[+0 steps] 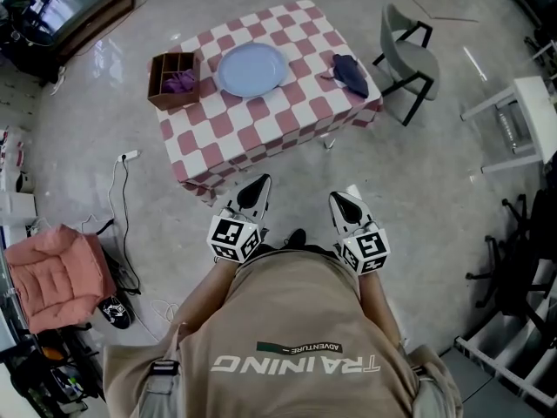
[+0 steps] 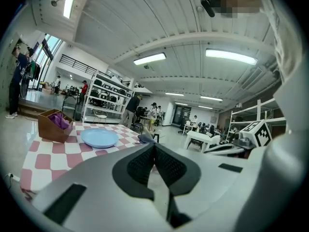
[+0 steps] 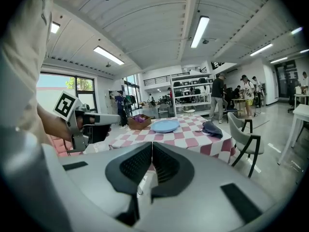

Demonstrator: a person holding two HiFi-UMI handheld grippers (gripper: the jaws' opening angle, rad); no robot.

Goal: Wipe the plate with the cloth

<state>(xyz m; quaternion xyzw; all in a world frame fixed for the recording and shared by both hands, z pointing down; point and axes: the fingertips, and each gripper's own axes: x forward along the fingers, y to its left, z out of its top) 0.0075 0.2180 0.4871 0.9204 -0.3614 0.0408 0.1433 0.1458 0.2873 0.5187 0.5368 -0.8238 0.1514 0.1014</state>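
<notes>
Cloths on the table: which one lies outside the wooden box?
The dark blue cloth, at the edge of the table nearest the grey chair. The purple cloth sits inside the box.

Lighting: bright, even, indoor.
Sources: 2 long ceiling lights (image 2: pixel 231 56) in the left gripper view; daylight from a window (image 3: pixel 60 83) in the right gripper view.
Glare: pale sheen on the floor (image 1: pixel 104 68).
Shadows: soft, at the table's (image 1: pixel 287 120) near edge.
Distortion: strong fisheye, dark rounded corners.
Focus: plate (image 1: pixel 251 69) sharp from the head view; distant shelves (image 2: pixel 104 98) soft, possibly motion blur.
</notes>
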